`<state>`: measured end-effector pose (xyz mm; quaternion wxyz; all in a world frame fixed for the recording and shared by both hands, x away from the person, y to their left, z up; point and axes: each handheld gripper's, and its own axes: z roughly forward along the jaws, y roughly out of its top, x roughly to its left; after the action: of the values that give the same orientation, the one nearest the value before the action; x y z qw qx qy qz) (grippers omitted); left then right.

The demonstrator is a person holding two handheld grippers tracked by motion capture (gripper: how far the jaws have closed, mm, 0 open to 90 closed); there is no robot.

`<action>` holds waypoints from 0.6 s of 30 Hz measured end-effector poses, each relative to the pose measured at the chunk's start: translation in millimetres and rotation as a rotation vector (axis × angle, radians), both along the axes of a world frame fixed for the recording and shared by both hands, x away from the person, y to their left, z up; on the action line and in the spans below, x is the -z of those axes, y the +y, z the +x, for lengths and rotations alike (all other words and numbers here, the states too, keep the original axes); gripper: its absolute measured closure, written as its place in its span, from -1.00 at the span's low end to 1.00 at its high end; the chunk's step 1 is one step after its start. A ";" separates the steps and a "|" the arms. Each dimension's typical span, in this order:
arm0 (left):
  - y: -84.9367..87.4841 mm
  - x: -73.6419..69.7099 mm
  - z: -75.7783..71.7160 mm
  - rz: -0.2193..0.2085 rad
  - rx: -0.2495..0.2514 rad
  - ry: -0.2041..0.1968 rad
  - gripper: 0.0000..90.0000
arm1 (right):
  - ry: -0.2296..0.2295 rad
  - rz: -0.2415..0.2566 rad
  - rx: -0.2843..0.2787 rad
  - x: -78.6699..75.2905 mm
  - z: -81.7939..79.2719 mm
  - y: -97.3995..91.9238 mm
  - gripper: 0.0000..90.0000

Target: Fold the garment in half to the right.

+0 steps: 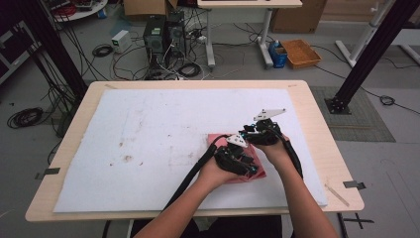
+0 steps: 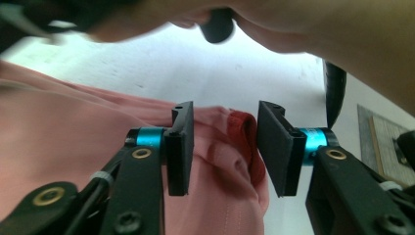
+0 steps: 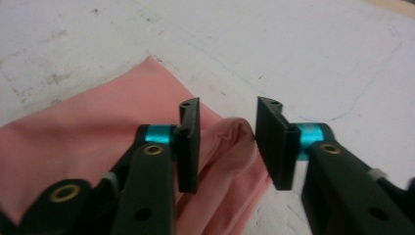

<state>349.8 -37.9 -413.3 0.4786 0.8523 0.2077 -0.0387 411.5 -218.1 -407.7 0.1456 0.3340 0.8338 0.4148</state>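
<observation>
Pink folded fabric garment (image 1: 243, 169) lies on the white foam mat (image 1: 148, 148) covering the pale wooden table (image 1: 317, 129), toward the mat's near right area, partly under both hands. Landmark for all positions below is this mat. Left gripper (image 2: 225, 142) stands released over the garment's red-trimmed edge (image 2: 247, 142); its jaws are apart and a raised ridge of cloth sits between them without being pressed. Right gripper (image 3: 227, 142) is likewise released, its jaws straddling a bunched fold (image 3: 235, 142) at the garment's border, where the cloth meets bare mat. Probable faults from this state: the raised folds may relax and spread once unsupported, undoing the fold line. Either jaw may snag the loose ridge on withdrawal, dragging the stack sideways across the mat. Re-closing at the present depth would likely catch several layers, not one. The two grippers stand close together in the high view, so a careless lift could make them collide or tangle their black cables (image 1: 190, 176).
</observation>
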 end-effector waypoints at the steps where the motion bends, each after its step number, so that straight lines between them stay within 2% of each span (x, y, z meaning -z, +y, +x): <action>1: 2.6 -1.9 0.1 -0.008 -0.012 0.000 0.19 | -0.003 0.005 0.004 -1.4 -1.7 -1.7 0.29; 7: 25.9 -10.4 0.1 0.001 -0.057 -0.031 0.06 | -0.019 0.019 0.008 -7.8 -13.1 -5.5 0.08; 10: 41.9 -11.4 -0.8 0.000 -0.099 -0.047 0.01 | -0.032 0.021 0.001 -10.0 -19.2 -5.9 0.02; 13: 59.9 -11.5 -0.6 0.011 -0.133 -0.064 -0.02 | -0.040 0.012 -0.005 -9.6 -24.7 -5.1 0.02; 18: 91.2 -9.8 -2.7 0.005 -0.191 -0.072 -0.05 | -0.020 -0.014 -0.012 -2.0 -32.2 -3.6 0.10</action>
<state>347.1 53.4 -403.5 0.4850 0.8307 0.2706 0.0381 379.3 -221.7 -405.7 0.1537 0.3239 0.8372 0.4131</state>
